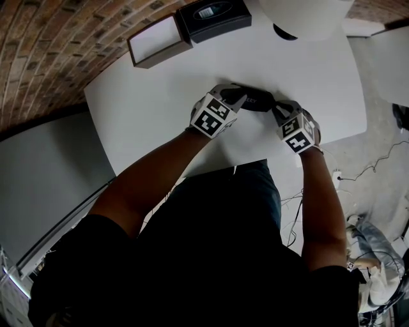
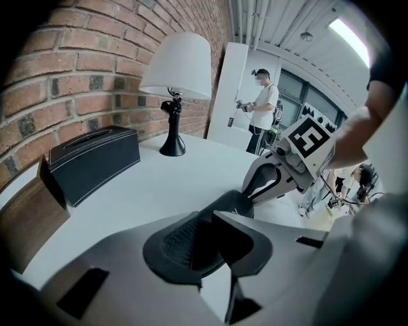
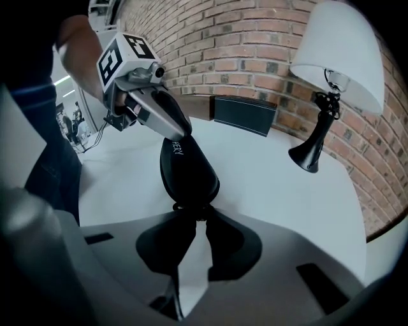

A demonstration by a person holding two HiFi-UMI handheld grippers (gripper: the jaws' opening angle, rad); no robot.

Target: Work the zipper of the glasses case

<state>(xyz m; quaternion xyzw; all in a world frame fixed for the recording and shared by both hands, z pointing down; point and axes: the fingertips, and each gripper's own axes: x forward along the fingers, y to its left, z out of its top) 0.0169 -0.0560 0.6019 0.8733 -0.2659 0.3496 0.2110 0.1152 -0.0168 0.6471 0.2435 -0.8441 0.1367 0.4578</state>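
On the white table [image 1: 147, 102], your left gripper [image 2: 210, 239] clamps one end of the light, probably slick glasses case [image 3: 188, 172] while your right gripper [image 3: 199, 218] pinches its tiny zipper pull [image 3: 192, 209] at the other end, so hold that anchoring end firmly.

One case [image 1: 257, 101], two tools [image 1: 239, 96] [image 1: 277, 110], one lamp [image 1: 307, 13]

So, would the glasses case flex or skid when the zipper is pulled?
Probably stiff: the glasses case shows a rounded shell, clamped by the left gripper. Likely light: it might skid on the smooth table, if unheld, once the right gripper, pinching the zipper pull, tugs.
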